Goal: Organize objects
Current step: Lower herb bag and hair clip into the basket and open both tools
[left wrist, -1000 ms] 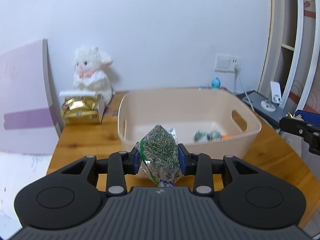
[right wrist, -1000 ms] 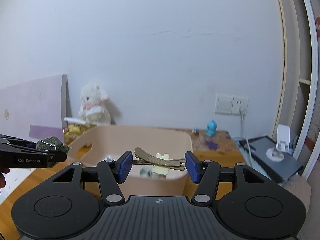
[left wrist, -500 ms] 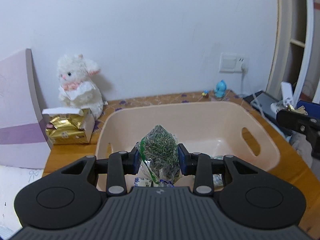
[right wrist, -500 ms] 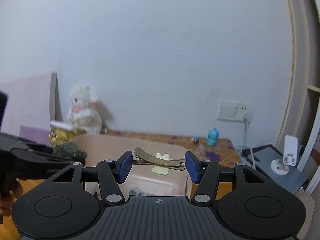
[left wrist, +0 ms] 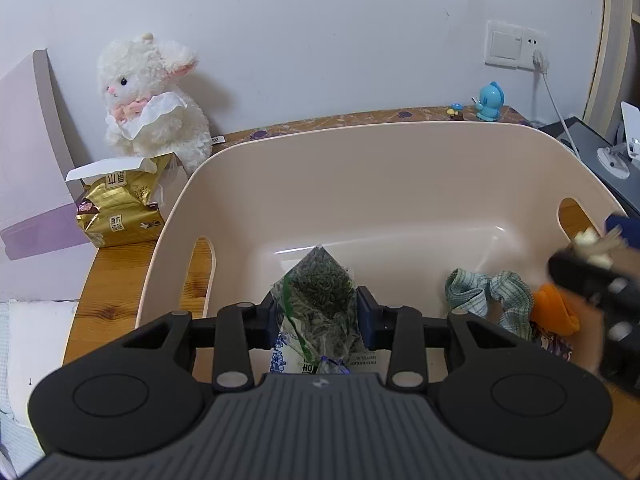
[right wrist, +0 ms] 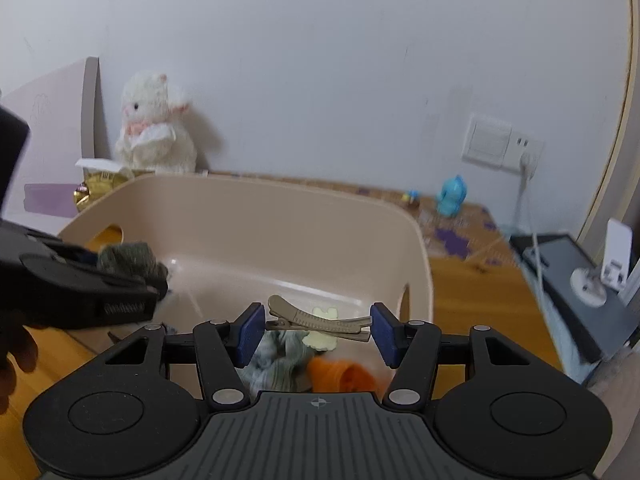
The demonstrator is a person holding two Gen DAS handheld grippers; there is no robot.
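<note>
Left gripper (left wrist: 319,316) pinches a clear bag of green dried leaves (left wrist: 318,300) over the beige bin (left wrist: 384,184). Right gripper (right wrist: 318,330) pinches a tan hair clip (right wrist: 316,318) above the bin's right end. Bag print is unreadable.

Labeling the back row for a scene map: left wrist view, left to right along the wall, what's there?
Pink board → gold tissue pack → white plush rabbit → small blue toy figure → wall switch and socket → white phone stand.
</note>
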